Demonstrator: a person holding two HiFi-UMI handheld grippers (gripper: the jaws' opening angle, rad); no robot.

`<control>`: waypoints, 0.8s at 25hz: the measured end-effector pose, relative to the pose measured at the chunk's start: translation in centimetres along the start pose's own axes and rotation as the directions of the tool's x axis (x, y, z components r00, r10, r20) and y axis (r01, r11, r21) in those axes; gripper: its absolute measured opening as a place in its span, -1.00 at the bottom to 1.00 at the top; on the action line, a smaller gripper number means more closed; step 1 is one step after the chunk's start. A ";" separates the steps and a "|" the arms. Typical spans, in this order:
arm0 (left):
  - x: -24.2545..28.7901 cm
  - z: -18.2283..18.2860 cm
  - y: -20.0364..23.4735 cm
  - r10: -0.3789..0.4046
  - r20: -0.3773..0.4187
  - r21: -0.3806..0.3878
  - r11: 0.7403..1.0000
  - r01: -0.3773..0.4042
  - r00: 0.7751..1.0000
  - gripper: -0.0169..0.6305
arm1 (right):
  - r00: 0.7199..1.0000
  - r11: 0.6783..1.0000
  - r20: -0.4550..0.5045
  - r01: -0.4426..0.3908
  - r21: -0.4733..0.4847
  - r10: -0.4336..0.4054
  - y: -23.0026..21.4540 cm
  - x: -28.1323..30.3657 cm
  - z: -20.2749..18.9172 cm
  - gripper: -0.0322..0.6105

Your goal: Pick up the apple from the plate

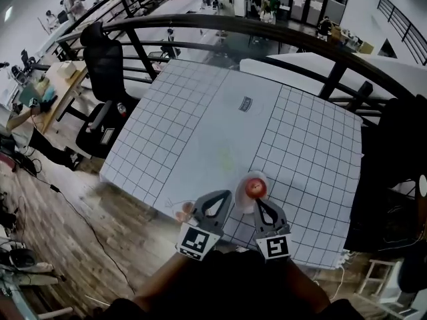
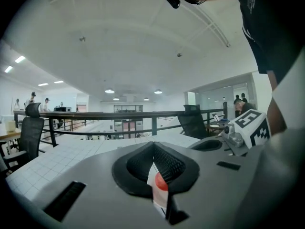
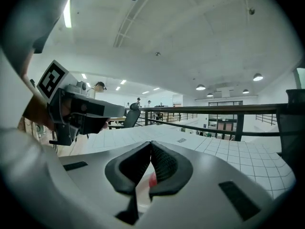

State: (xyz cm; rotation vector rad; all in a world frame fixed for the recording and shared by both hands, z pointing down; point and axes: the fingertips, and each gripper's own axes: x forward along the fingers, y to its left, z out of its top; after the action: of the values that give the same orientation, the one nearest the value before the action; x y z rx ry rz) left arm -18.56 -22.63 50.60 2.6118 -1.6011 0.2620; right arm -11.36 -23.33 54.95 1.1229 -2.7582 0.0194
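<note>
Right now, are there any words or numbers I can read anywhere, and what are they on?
No words or numbers can be read here.
Small dark label on the gridded table: the print is too small and blurred to read.
Cubes on the left gripper and right gripper: only black-and-white square patterns, no letters or numbers.

- apple [image 1: 255, 188]: small, round, red with a pale shiny spot on top; sits on the plate, about mid-plate.
- plate [image 1: 241, 204]: small, round, whitish; lies flat on the white gridded table [image 1: 200, 125], near its front edge.
</note>
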 end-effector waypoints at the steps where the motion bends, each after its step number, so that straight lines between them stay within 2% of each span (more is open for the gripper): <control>1: 0.3 -0.2 0.1 -0.015 -0.007 0.006 1.000 0.015 1.000 -0.88 | 1.000 1.000 -0.010 0.010 -0.010 -0.010 -0.2 0.2 -0.3 -0.83; 12: 2.4 -3.5 2.6 -0.104 -0.042 -0.061 0.993 0.102 0.994 -0.88 | 0.991 0.992 -0.070 0.110 -0.056 -0.114 0.0 1.7 -2.0 -0.82; 19: 3.5 -6.3 2.4 -0.167 -0.056 -0.095 0.982 0.161 0.984 -0.88 | 0.973 0.980 -0.121 0.196 -0.018 -0.197 -1.1 1.7 -3.9 -0.82; 20: 3.7 -6.6 2.3 -0.173 -0.060 -0.094 0.981 0.167 0.983 -0.88 | 0.970 0.980 -0.139 0.201 -0.009 -0.201 -1.2 1.7 -4.4 -0.73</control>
State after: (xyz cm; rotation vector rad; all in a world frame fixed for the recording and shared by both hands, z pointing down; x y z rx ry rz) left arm -19.70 -25.94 57.64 2.6210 -1.3264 0.2596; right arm -11.10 -25.07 59.53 1.3428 -2.5132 0.0763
